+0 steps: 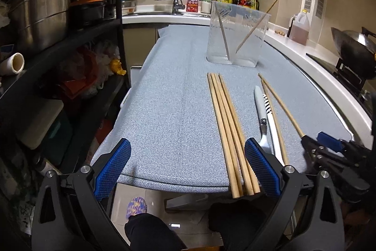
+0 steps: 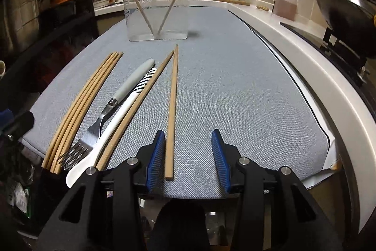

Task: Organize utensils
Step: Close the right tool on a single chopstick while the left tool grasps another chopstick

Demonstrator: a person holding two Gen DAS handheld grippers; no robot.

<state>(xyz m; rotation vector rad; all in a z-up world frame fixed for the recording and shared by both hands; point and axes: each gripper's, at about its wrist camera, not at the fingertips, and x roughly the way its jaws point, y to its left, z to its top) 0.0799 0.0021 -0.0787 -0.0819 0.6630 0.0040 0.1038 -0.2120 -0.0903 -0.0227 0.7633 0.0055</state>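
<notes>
A small kitchen w/ a grey cloth-covered table (image 2: 235,86) in the middle, counter and sink behind, a wok (image 2: 347,15) on the stove to the right.

The thing in hand is a single chopstick (image 2: 172,109), lying lengthwise near the table's front edge, its blunt end between the spread fingers of the right gripper (image 2: 188,157). It sits just beside the left pad, maybe touching; the right pad is well apart from it, so nothing is pinched yet. It looks light, stiff and thin, prob. wood or bamboo, likely to roll or swing if taken at the very tip. A hold a bit up from the blunt end, across its width, should keep it steady enough to tip into the clear container (image 2: 157,6) at the far end of the table, where two chopsticks already lean crossed.

Just left lie another chopstick (image 2: 138,105), a white spoon w/ a striped handle (image 2: 112,124), a fork (image 2: 105,114) and a bundle of four chopsticks (image 1: 231,133) nearer the front-left corner. The neighbouring chopstick is close, so the left pad could nudge it while closing.

The left gripper (image 1: 188,168) hovers over the front edge, fingers wide apart and holding nothing; the bundle runs just inside its right pad. The way to the container looks open.
</notes>
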